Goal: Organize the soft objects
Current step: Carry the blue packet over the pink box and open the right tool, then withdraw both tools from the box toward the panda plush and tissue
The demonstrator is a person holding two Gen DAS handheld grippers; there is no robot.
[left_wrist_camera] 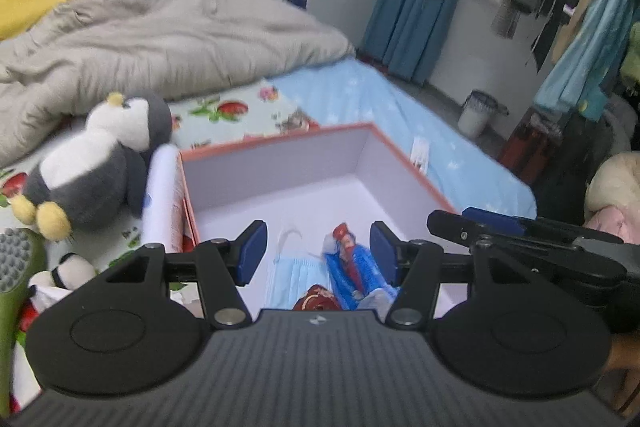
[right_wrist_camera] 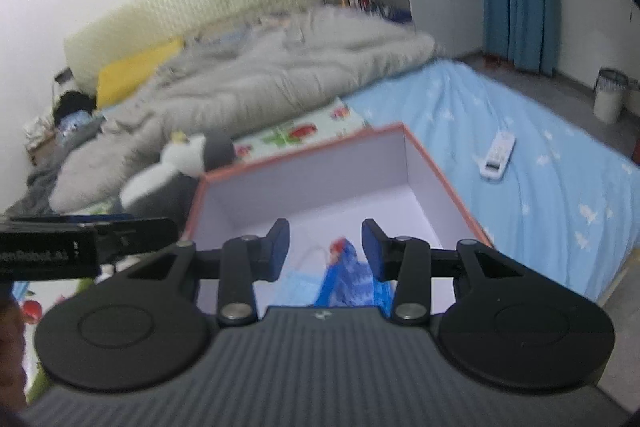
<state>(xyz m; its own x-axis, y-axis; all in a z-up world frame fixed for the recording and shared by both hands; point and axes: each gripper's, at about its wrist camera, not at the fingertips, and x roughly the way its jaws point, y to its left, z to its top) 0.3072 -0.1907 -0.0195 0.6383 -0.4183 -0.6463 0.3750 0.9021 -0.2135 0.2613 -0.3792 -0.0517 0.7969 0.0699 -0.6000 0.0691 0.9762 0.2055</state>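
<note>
An open box (left_wrist_camera: 280, 171) with an orange rim and white inside sits on the bed; it also shows in the right wrist view (right_wrist_camera: 320, 183). Inside lie a blue doll with a red hat (left_wrist_camera: 352, 263), a light blue face mask (left_wrist_camera: 294, 275) and a red item (left_wrist_camera: 316, 301). My left gripper (left_wrist_camera: 316, 251) is open and empty above the box's near side. My right gripper (right_wrist_camera: 325, 251) is open and empty above the same box, over the blue doll (right_wrist_camera: 352, 279). A grey and white penguin plush (left_wrist_camera: 100, 159) lies left of the box.
A small panda plush (left_wrist_camera: 70, 269) and a green brush-like object (left_wrist_camera: 16, 267) lie at the left. A grey duvet (left_wrist_camera: 160, 39) covers the far bed. A white remote (right_wrist_camera: 498, 155) lies on the blue sheet. A bin (left_wrist_camera: 476, 113) and hanging clothes stand at the right.
</note>
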